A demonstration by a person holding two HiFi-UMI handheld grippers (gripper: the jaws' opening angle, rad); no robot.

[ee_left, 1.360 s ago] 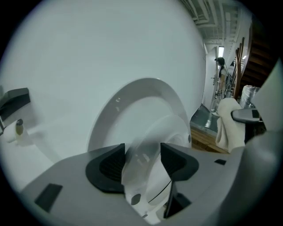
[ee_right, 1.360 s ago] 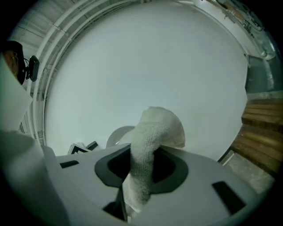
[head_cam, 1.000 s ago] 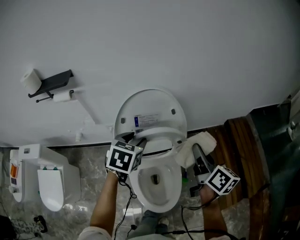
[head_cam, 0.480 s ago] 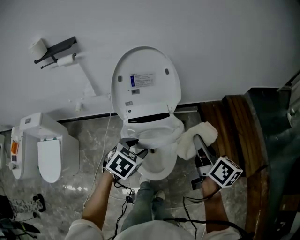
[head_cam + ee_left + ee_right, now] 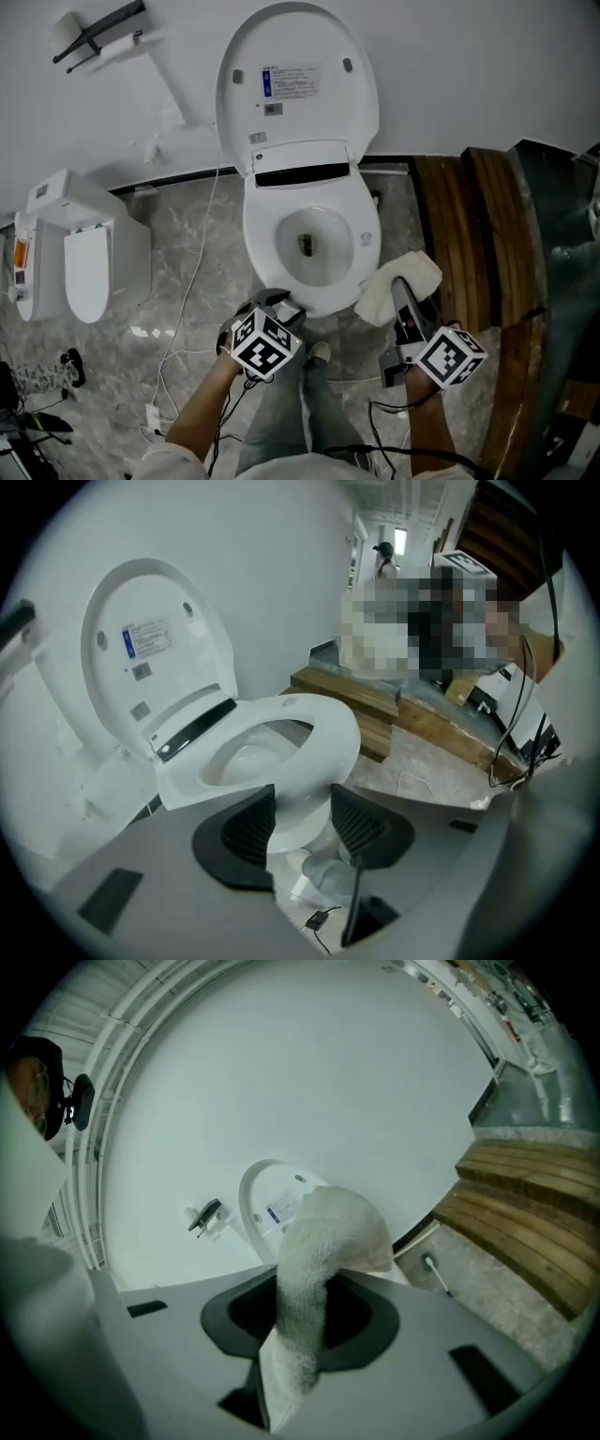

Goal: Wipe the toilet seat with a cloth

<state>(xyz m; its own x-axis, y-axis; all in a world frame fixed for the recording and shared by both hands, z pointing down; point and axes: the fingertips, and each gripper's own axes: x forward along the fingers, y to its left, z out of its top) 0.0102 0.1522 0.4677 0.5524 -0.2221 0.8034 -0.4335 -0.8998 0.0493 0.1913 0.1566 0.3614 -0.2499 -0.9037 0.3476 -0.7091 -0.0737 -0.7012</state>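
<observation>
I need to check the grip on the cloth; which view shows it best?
The right gripper view: the cloth fills the centre, pinched in the jaws of the right hand-held gripper, drooping over them. The head view shows it only as a white bundle beside the toilet. The left gripper view does not show it.

This is a bathroom. A white toilet [image 5: 265, 225] stands here. Toilet paper [image 5: 66, 28] is on the wall [image 5: 469, 66].
</observation>
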